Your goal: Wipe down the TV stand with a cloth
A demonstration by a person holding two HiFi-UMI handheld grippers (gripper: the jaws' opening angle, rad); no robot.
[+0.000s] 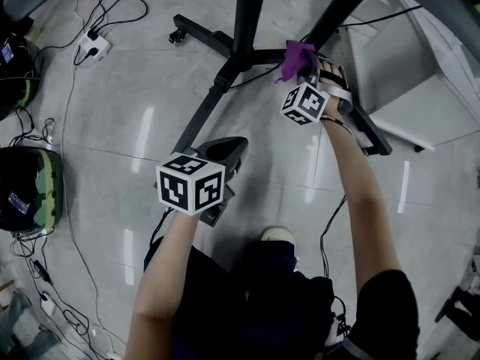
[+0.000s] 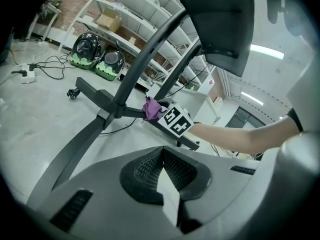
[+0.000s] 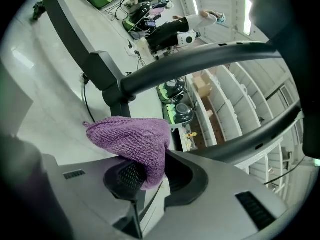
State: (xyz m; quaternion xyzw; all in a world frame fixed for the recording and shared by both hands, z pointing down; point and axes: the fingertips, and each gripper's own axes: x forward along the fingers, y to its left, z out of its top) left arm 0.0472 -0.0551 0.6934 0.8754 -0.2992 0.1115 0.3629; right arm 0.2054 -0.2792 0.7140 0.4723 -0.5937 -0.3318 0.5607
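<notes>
The TV stand [image 1: 225, 70] is a black frame of floor legs and slanted posts that meet at a hub. My right gripper [image 1: 306, 70] is shut on a purple cloth [image 1: 298, 57] and holds it against the right leg, just beside the hub. In the right gripper view the cloth [image 3: 132, 134] hangs out of the shut jaws below a curved black post [image 3: 200, 59]. My left gripper [image 1: 231, 147] hovers above the near left leg, shut and holding nothing. In the left gripper view its pads meet and the cloth [image 2: 151, 109] shows ahead on the stand [image 2: 107, 111].
A caster wheel [image 1: 177, 36] ends the far leg. A power strip [image 1: 94, 47] and cables lie on the floor at the left, near green-black bags [image 1: 26, 190]. A white panel [image 1: 420, 88] stands at the right. My shoe [image 1: 277, 236] is below. Shelving [image 2: 125, 29] lines the far wall.
</notes>
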